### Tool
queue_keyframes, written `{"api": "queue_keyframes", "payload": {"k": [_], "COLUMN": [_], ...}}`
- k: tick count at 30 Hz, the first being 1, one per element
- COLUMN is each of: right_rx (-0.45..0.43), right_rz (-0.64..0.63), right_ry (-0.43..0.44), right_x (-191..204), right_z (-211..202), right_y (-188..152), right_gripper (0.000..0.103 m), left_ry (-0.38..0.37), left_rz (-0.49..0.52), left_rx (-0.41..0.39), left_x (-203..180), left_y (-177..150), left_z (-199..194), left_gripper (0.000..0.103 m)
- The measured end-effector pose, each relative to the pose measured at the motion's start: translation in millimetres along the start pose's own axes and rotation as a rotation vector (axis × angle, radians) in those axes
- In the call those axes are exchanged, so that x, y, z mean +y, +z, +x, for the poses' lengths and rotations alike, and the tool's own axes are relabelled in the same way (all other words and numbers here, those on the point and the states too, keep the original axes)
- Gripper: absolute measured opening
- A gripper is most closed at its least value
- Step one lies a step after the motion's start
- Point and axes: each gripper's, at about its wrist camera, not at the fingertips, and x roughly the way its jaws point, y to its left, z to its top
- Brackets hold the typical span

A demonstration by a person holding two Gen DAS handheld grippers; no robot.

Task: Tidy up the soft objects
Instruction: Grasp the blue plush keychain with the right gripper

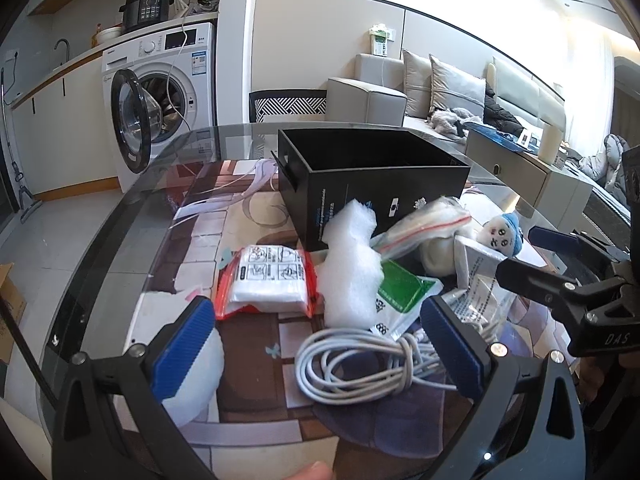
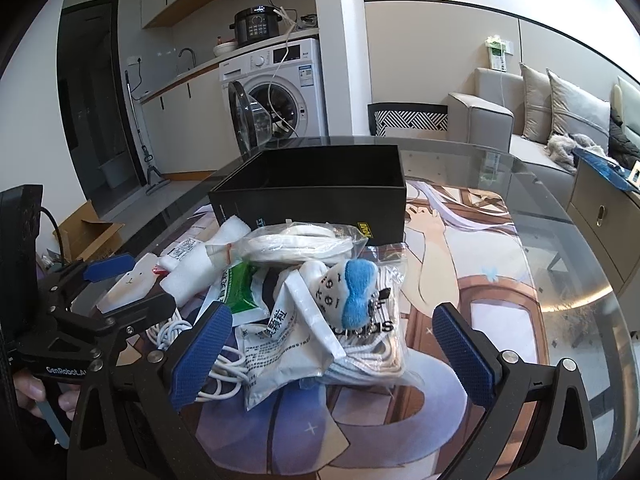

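1. Soft things lie heaped on the glass-topped table (image 2: pixel 560 248), just in front of an open black box (image 2: pixel 316 188) that stands upright.
2. Nearest the box, a zip bag of white cord (image 2: pixel 300 244) rests on top of the heap, beside a block of white foam (image 1: pixel 352 264).
3. A small plush doll with a blue cap (image 2: pixel 348 292) lies tilted on a printed sachet (image 2: pixel 280 344); a green and white packet (image 1: pixel 400 292) sits between the foam and that sachet.
4. A red-edged pack of white tissue (image 1: pixel 268 280) lies apart, to the left of the heap.
5. A coiled white cable (image 1: pixel 360 364) lies between the fingers of the left tongs (image 1: pixel 316 356), which stand wide apart and hold nothing.
6. The right tongs (image 2: pixel 344 360) are spread too, empty, with the sachet and a bag of cord between their blue pads (image 2: pixel 204 356).
7. A washing machine (image 2: pixel 280 80) with its door open stands behind the table.
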Motion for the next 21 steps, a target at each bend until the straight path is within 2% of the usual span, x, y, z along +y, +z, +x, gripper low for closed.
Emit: {"api": "queue_keyframes", "payload": {"k": [4, 9, 13, 17, 21], "right_rx": [0.005, 0.007, 0.047, 0.057, 0.067], "right_rz": [0.021, 0.062, 0.1, 0.054, 0.008], "right_ry": [0.012, -0.007, -0.01, 0.039, 0.102], "right_x": [-6, -19, -31, -22, -8], "right_z": [4, 7, 17, 18, 21], "right_y": [8, 12, 12, 12, 9], "right_gripper": [0.089, 0.078, 0.062, 0.048, 0.043], "left_ry": [0.001, 0.0, 0.0, 0.002, 0.004], "left_rz": [0.0, -0.002, -0.002, -0.005, -0.006], "left_rx": [-0.004, -0.005, -0.003, -0.001, 0.0], "left_x": [2, 4, 4, 5, 5], "left_y": [3, 5, 5, 5, 7], "left_z": [2, 4, 4, 4, 7], "left_gripper": [0.103, 0.103, 0.103, 0.103, 0.103]}}
